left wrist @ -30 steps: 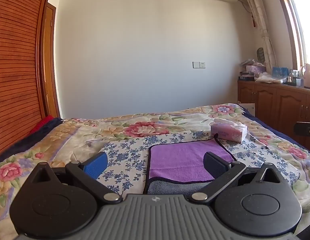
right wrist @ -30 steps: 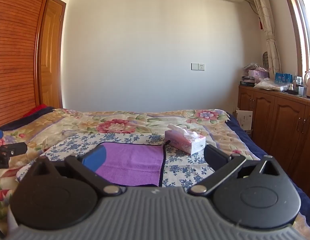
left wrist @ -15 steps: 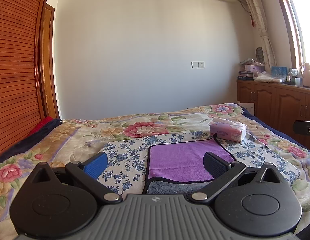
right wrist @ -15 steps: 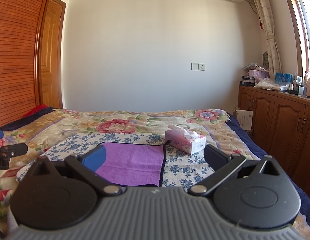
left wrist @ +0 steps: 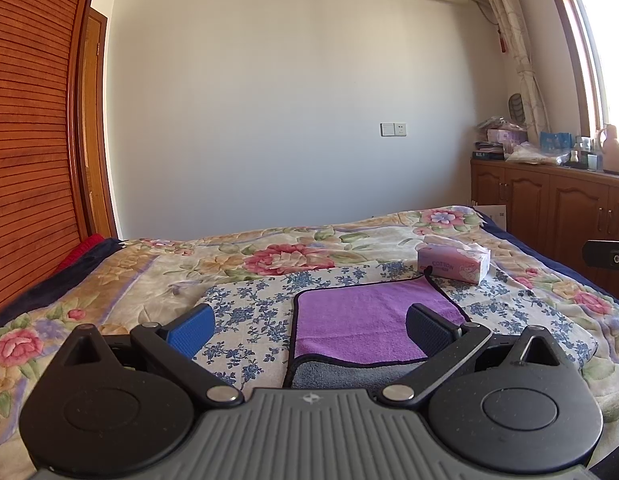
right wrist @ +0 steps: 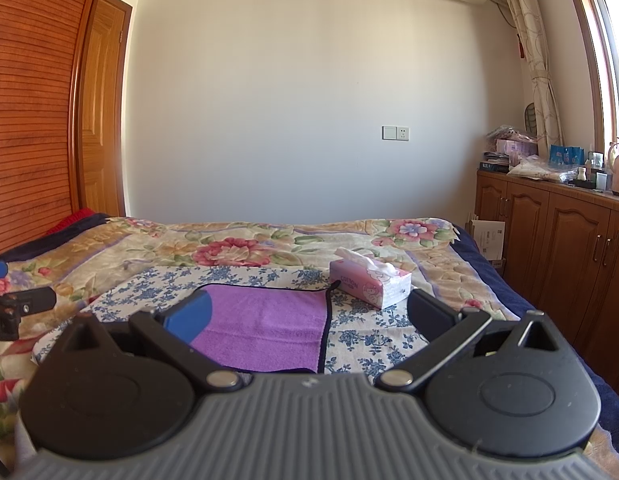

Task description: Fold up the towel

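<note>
A purple towel [left wrist: 361, 320] with dark trim lies flat on a blue-flowered cloth [left wrist: 249, 312] on the bed; a grey underside shows along its near edge. In the right wrist view the same towel [right wrist: 265, 324] lies ahead and left of centre. My left gripper [left wrist: 309, 326] hovers open over the towel's near left corner, nothing between its fingers. My right gripper [right wrist: 309, 312] is open too, held above the towel's right edge. Part of the other gripper shows at the side of each view.
A pink tissue box [left wrist: 453, 262] sits just past the towel's far right corner, also seen as the tissue box [right wrist: 369, 282]. Wooden cabinets [right wrist: 549, 232] with clutter line the right wall. A slatted wardrobe [left wrist: 25, 160] stands on the left.
The left view has tilted down very slightly; the towel and both grippers stay as they were, both still open.
</note>
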A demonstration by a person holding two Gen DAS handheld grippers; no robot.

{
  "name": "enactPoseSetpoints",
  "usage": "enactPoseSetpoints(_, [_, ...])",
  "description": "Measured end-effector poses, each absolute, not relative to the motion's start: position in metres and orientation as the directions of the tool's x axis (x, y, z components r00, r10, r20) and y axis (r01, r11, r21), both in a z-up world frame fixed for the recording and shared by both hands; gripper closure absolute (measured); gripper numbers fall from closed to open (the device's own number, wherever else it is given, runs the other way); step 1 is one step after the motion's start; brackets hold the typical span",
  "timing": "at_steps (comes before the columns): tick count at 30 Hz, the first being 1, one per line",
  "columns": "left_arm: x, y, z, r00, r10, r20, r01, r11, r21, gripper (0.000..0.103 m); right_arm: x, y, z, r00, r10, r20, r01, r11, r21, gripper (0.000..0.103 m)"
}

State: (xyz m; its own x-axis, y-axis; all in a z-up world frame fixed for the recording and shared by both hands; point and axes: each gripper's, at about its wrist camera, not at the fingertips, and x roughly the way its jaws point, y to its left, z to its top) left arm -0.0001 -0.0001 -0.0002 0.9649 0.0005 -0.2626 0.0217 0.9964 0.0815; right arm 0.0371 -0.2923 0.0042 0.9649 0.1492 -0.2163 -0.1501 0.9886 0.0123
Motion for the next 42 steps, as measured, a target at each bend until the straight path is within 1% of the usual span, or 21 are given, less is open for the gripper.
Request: enactPoseSetpoints(42, [0.0, -0.0004, -0.0004, 0.965, 0.002, -0.264, 0.021, 0.996, 0.087, 0.0, 0.038, -0.2902, 0.0066, 0.964, 0.149, -0.219, -0.151, 0.989, 0.01, 0.0])
